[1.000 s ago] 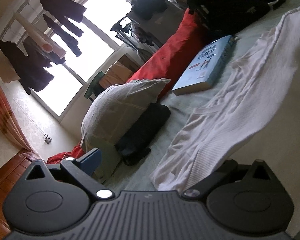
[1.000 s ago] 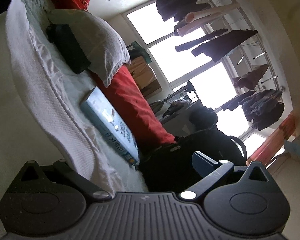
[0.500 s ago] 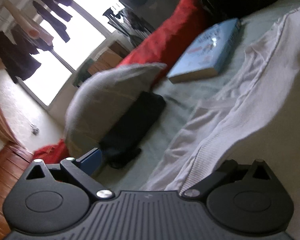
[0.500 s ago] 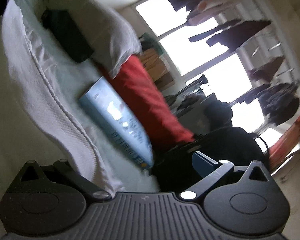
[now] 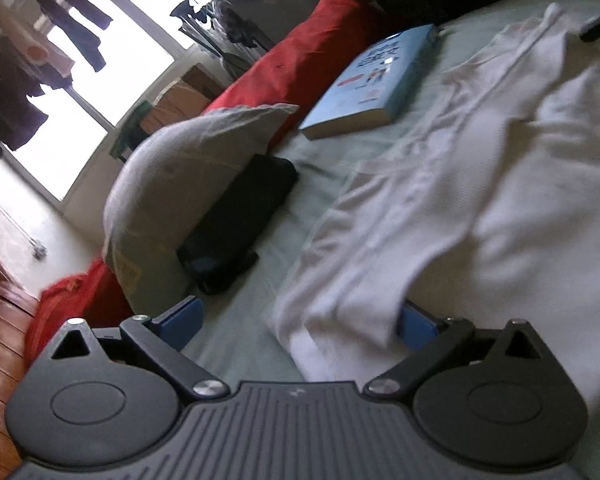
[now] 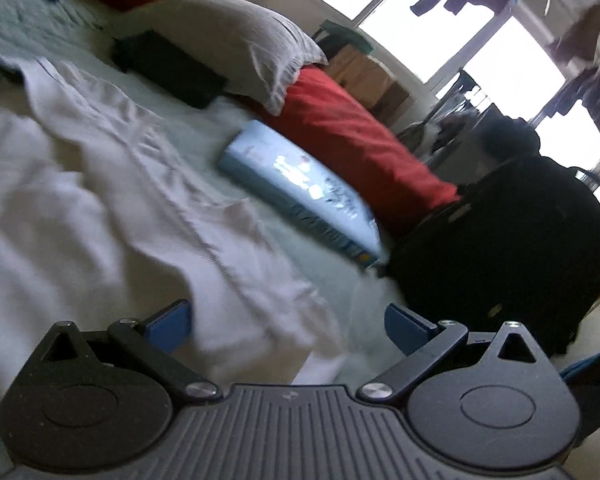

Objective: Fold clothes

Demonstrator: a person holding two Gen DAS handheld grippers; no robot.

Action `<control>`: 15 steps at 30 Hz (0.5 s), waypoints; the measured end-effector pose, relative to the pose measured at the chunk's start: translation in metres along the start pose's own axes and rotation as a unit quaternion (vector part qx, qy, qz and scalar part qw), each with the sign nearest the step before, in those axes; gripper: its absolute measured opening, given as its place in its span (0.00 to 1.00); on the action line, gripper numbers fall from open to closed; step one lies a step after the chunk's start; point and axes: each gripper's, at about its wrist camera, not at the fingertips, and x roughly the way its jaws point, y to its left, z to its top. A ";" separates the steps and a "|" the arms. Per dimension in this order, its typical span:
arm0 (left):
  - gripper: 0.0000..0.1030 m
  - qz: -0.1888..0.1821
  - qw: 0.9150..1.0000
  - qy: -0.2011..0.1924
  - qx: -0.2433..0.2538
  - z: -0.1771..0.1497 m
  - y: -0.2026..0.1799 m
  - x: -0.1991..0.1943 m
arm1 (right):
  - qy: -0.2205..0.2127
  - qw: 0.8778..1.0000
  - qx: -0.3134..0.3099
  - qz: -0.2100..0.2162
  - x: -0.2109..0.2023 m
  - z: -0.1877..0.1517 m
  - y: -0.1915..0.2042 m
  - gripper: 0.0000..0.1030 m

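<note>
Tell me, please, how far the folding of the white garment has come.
Done: the white garment lies spread on the bed, with no fold visible. In hand: the left gripper and right gripper are open at its opposite ends. Left: all folds.

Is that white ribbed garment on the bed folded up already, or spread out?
Mostly spread out: the white ribbed garment lies long and rumpled across the bed, not a neat stack.
</note>
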 end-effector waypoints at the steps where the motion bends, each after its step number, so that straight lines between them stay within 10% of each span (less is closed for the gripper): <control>1: 0.97 -0.017 1.000 -0.002 -0.015 -0.003 0.002 -0.008 | -0.002 1.000 0.014 0.018 -0.009 -0.003 -0.002 1.00; 4: 0.97 -0.101 0.991 -0.016 -0.084 -0.009 0.010 -0.032 | -0.021 0.993 0.062 0.101 -0.027 -0.007 -0.008 1.00; 8: 0.97 -0.279 0.943 -0.020 -0.178 -0.010 0.010 -0.031 | -0.033 0.960 0.130 0.247 -0.025 -0.004 -0.006 1.00; 15: 0.97 -0.323 0.920 0.007 -0.221 0.003 0.005 0.016 | 0.016 0.932 0.186 0.309 0.018 0.004 0.003 1.00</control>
